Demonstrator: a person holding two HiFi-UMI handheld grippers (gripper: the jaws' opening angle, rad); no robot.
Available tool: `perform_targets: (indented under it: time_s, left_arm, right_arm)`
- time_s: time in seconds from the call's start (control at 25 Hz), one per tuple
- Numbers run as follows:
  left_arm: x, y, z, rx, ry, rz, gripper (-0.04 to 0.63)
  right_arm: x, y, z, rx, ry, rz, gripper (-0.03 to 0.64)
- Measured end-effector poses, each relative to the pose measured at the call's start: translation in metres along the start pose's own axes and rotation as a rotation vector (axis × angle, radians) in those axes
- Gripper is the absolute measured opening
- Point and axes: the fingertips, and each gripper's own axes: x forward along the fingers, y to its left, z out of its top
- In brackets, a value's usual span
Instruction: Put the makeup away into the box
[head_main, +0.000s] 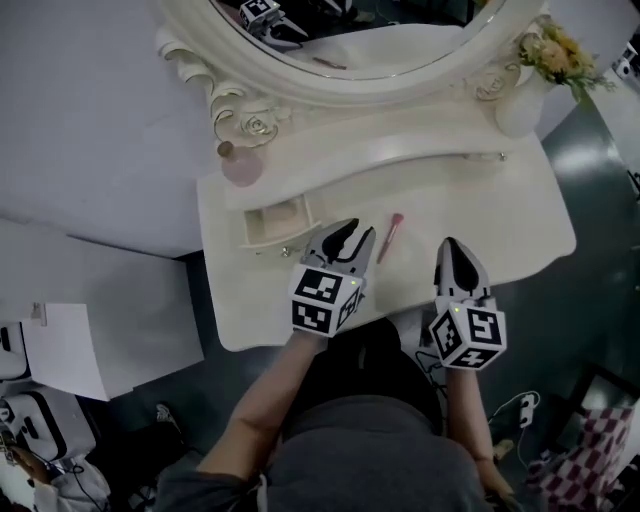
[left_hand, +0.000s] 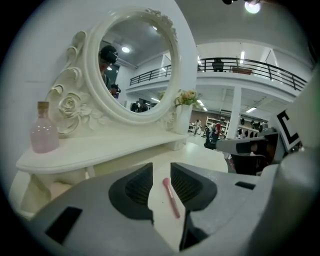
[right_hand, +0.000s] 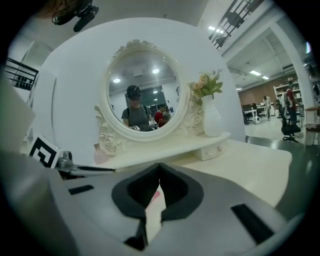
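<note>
Inspected a white desk (head_main: 500, 230) carrying an oval mirror (head_main: 350, 50) at its back and a raised shelf (head_main: 420, 150) below it. Found the makeup, a pink brush (head_main: 390, 237), lying flat on the desk top in front of the shelf and a little to the right of the box (head_main: 275, 222). Recorded the box as open, pulled out drawer-fashion under the shelf's left end. Located the left hand-held gripper (head_main: 354, 232) low over the desk between box and brush, just beside the brush. Confirmed in the left gripper view (left_hand: 161, 170) jaws standing well apart and clamped on nothing, with the brush (left_hand: 171, 198) lying on the desk in line with the gap and pressed by neither pad. Located the right hand-held gripper (head_main: 450, 245) to the right of the brush, apart from it, over the front part of the desk. Confirmed in the right gripper view (right_hand: 159, 167) jaws closed tip to tip, with no item held. Noted a pink bottle (head_main: 241, 165) at the shelf's left end beside the carved roses of the mirror frame. Noted a white vase (head_main: 520, 105) with flowers at the shelf's right end. Saw a person in a dark cap reflected in the mirror (right_hand: 145, 95).
</note>
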Motion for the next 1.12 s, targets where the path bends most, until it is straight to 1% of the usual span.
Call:
perform_targets:
  time_s: [0.16, 0.32, 0.44, 0.64, 0.8, 0.92, 1.12]
  left_arm:
    - [0.02, -0.014, -0.014, 0.039, 0.076, -0.058, 0.116]
    - [0.039, -0.026, -0.03, 0.097, 0.136, -0.088, 0.118]
    - [0.055, -0.032, -0.047, 0.116, 0.205, -0.11, 0.119]
    - [0.075, -0.032, -0.074, 0.139, 0.315, -0.093, 0.12]
    - [0.087, -0.03, -0.091, 0.149, 0.371, -0.069, 0.12]
    - [0.09, -0.028, -0.096, 0.157, 0.419, -0.047, 0.12]
    - [0.093, -0.03, -0.099, 0.178, 0.469, -0.021, 0.116]
  right_arm:
    - [-0.012, -0.01, -0.003, 0.022, -0.011, -0.062, 0.005]
    - [-0.023, -0.021, -0.007, 0.037, -0.013, -0.113, 0.005]
    - [-0.031, -0.027, -0.011, 0.042, -0.009, -0.142, 0.005]
    - [-0.042, -0.041, -0.016, 0.056, -0.005, -0.185, 0.005]
    - [-0.043, -0.052, -0.016, 0.06, -0.002, -0.194, 0.005]
    - [-0.043, -0.056, -0.014, 0.064, -0.003, -0.195, 0.005]
    - [-0.041, -0.06, -0.016, 0.068, 0.009, -0.188, 0.005]
